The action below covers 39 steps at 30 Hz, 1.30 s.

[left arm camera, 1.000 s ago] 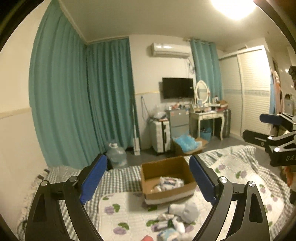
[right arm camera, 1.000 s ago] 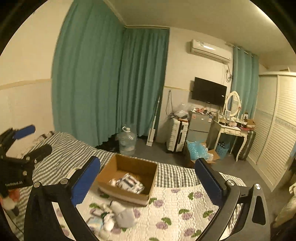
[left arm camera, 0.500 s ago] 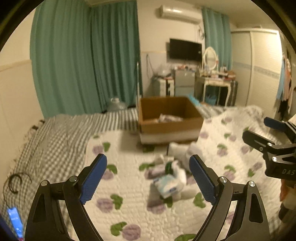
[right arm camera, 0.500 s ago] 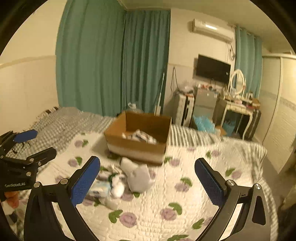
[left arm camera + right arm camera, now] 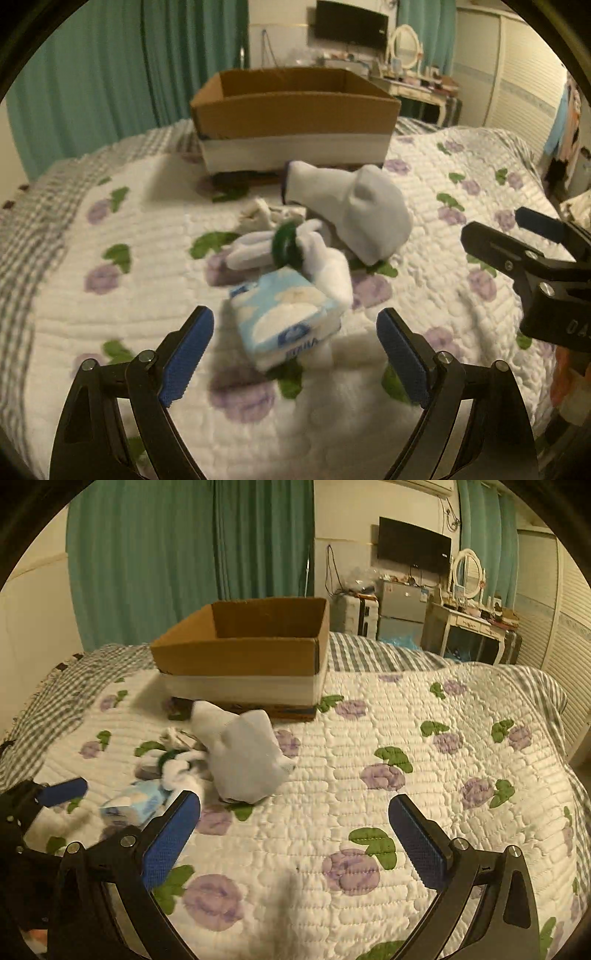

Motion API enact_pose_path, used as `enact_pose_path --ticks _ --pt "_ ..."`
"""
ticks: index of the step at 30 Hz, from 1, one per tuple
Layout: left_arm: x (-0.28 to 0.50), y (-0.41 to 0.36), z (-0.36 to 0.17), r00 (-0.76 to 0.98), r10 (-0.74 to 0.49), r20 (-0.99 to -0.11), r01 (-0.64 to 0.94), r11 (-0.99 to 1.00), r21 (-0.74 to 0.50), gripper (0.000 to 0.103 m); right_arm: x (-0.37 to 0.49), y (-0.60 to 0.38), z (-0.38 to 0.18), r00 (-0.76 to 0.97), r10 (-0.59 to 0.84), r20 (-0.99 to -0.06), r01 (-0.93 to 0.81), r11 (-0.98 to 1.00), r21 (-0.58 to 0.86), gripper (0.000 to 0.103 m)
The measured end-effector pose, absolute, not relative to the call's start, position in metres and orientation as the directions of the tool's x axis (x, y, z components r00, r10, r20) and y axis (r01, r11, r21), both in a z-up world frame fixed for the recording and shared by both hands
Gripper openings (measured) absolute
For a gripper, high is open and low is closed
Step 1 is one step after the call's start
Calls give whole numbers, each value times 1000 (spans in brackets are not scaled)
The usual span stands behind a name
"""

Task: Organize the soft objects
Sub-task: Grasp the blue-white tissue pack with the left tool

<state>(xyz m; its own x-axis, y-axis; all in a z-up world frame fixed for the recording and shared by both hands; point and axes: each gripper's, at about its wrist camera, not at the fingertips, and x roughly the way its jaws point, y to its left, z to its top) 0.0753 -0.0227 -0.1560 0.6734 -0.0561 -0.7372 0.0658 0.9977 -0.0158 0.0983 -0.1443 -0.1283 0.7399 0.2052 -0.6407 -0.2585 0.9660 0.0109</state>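
Observation:
A light-blue tissue pack lies on the floral quilt, right in front of my open left gripper, between its blue pads. Behind it lie a white soft toy with a green ring and a grey-white plush. A cardboard box stands further back. My right gripper is open and empty over the quilt, to the right of the plush and tissue pack. The box is behind them.
The bed has a white floral quilt over a checked sheet. Teal curtains, a dresser and a wardrobe stand beyond the bed. The right gripper shows at the right edge of the left wrist view.
Both grippers have tilted down and come forward, close to the quilt. The pile of soft things now fills the near view, and the tissue pack sits between the left pads.

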Motion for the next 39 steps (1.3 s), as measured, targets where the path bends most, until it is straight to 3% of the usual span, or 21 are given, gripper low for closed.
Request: enact_pose_path --ticks 3,5,7,9,15,23,28,32,35,39 --pt "88 -20 -164 664 -77 -744 93 995 -20 88 105 -146 -134 736 191 -650 -246 969 6 103" --pt "92 -13 -169 652 -104 -751 95 994 -55 77 108 -148 -136 732 190 -655 -238 971 15 103" --pt "92 -4 -171 652 -138 -746 84 990 -110 76 109 -149 -137 730 186 -657 -229 973 21 103" --pt "89 2 -172 656 -164 -736 88 986 -142 68 109 -147 -139 733 168 -660 -219 976 6 103" --pt "74 15 -163 668 -228 -708 128 973 -192 55 103 -136 -141 737 140 -661 -208 978 -25 103" --pt "49 48 -139 721 -150 -677 74 987 -140 54 91 -102 -142 716 201 -668 -286 958 -18 103" --pt "46 67 -143 723 -39 -690 25 999 -30 54 84 -70 -149 670 273 -690 -375 927 2 103" --pt "47 72 -143 734 -59 -677 36 998 -49 54 85 -42 -163 623 302 -722 -435 901 1 102" --pt "46 68 -144 738 -56 -673 53 998 -26 54 86 -27 -172 610 302 -732 -452 892 -9 94" --pt "49 66 -147 731 -61 -679 61 998 -24 54 88 -17 -184 578 304 -757 -475 880 -9 69"
